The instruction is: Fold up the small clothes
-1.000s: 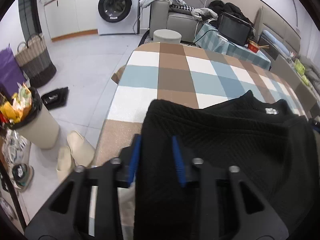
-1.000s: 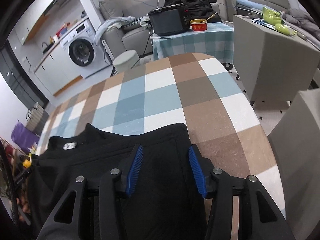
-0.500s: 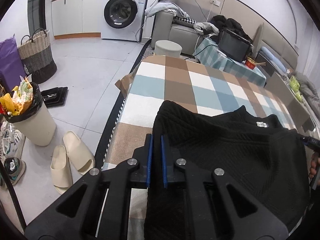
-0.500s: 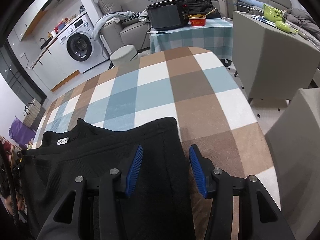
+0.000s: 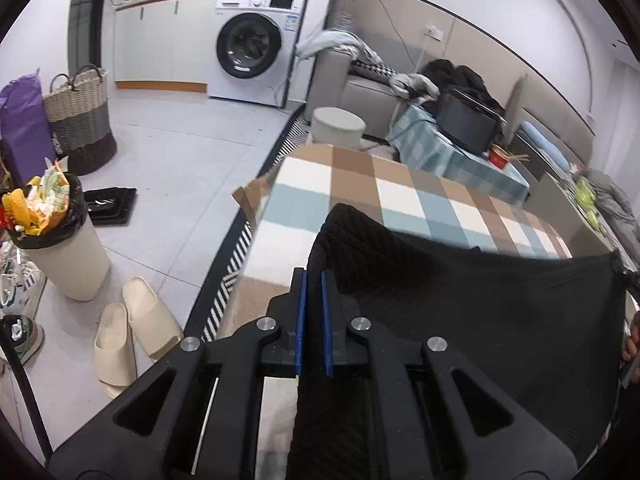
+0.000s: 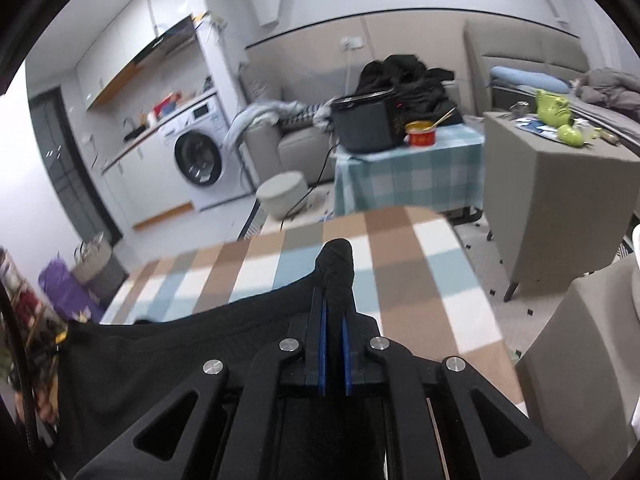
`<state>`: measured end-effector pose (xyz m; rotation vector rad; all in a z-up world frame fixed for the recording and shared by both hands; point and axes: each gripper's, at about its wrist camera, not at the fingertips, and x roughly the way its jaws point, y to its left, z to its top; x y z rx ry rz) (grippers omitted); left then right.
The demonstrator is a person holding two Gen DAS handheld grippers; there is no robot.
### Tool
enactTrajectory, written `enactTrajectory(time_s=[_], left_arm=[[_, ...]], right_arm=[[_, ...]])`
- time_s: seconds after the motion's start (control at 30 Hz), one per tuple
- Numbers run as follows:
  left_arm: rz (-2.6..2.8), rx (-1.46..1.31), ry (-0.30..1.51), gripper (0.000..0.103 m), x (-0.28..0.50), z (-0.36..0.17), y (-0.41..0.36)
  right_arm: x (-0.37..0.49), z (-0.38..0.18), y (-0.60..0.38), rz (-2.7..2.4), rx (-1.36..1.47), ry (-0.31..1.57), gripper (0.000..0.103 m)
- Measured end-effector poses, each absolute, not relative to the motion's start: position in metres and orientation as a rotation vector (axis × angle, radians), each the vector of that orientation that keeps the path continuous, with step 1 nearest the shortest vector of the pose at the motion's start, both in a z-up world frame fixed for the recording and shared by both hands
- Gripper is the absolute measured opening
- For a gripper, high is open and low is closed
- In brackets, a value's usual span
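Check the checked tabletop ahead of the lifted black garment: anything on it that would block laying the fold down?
Nothing visible. Both the left gripper and right gripper are shut on the black garment, its edge lifted between them. The checked tabletop beyond it shows bare cloth to the far edge.

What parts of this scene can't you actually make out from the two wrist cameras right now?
- Left wrist view: the lifted black garment hides the table behind it, its collar and label too.
- Left wrist view: the right gripper is cut off by the picture's edge.
- Right wrist view: motion blur smears the washing machine and counter items.
- Right wrist view: bunched cloth covers the fingertips.
- Both views: the garment's lower part is hidden behind the left gripper and the right gripper's body.
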<state>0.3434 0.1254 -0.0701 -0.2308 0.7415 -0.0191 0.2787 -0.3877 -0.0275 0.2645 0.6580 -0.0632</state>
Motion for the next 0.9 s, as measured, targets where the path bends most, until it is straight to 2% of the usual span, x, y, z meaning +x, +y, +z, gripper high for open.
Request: enactTrajectory(time_s=[0.2,0.27,0.33,0.4,0.53,0.67,0.9], left_arm=[[0.037,-0.25,0.87,0.009,0.355,-0.09,0.127],[0.028,-0.235,0.88,0.022,0.345,-0.092,0.126],[0.042,-0.211,0.878,0.053,0.328,-0.092,0.125],[0.041,-0.2,0.881,0.059,0.312,-0.094,0.124],[0.012,-0.171,0.928,0.059,0.274,-0.098,0.118],[-0.023,-0.15,0.959,0.059,0.234,-0.1,0.111],[-0.054,-0.172,0.983,0.059,0.169,-0.109,0.106]], right_arm=[[0.296,-0.049,-0.39,-0.128,0.288,0.798,0.027],[0.283,-0.05,-0.387,-0.117,0.272,0.805,0.04],[0.267,-0.052,-0.388,-0.118,0.272,0.835,0.044],[0.247,-0.058,-0.388,-0.106,0.289,0.881,0.044],[0.198,-0.067,-0.386,-0.081,0.315,0.937,0.045],[0.148,-0.071,-0.381,-0.054,0.339,0.97,0.053],[0.074,-0.079,-0.369,0.005,0.392,0.984,0.055]])
